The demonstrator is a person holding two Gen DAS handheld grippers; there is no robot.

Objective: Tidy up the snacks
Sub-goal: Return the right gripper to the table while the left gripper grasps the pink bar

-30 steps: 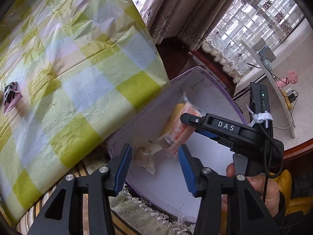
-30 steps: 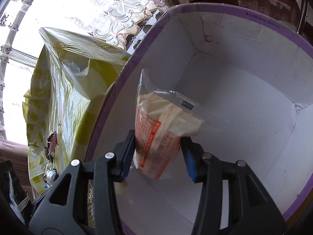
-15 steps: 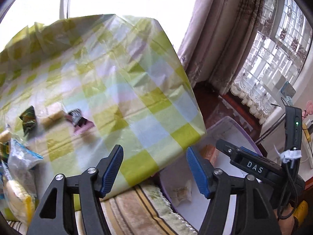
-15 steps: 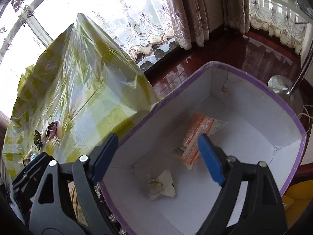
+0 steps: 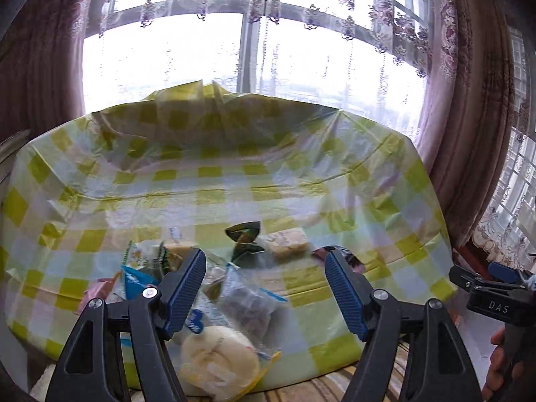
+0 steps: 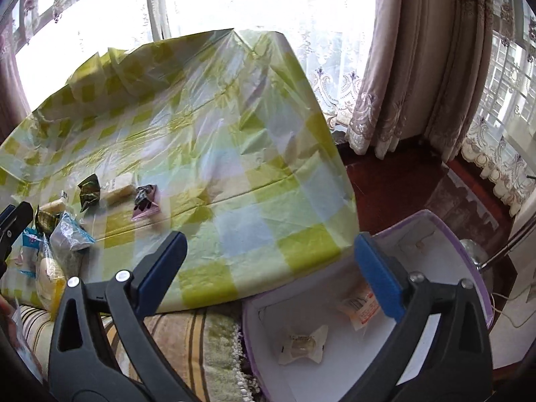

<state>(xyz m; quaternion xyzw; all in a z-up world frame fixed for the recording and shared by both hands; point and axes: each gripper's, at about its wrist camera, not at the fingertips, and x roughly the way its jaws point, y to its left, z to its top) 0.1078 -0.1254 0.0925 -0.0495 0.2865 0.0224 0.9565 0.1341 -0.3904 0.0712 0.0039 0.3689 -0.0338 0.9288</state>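
My left gripper (image 5: 264, 288) is open and empty above a pile of snacks on the checked tablecloth (image 5: 234, 181): a round pale bun in clear wrap (image 5: 219, 356), a clear bag of dark snacks (image 5: 248, 305), a green wrapper (image 5: 244, 239) and a pale bar (image 5: 286, 243). My right gripper (image 6: 268, 274) is open and empty above the edge of the purple-rimmed white box (image 6: 445, 231). In the box lie an orange-printed packet (image 6: 363, 308) and a small clear-wrapped snack (image 6: 303, 343). The snack pile also shows in the right wrist view (image 6: 67, 234), with a pink-and-black packet (image 6: 144, 203).
The box stands on the floor at the table's right end, beside a striped fringed cloth (image 6: 187, 338). Curtains (image 6: 418, 67) and windows lie behind the table. The right gripper's body shows at the right in the left wrist view (image 5: 492, 298).
The right gripper let go of the orange packet, which now lies in the box, then rose and opened wide. The left gripper swung from the box up over the snack pile.
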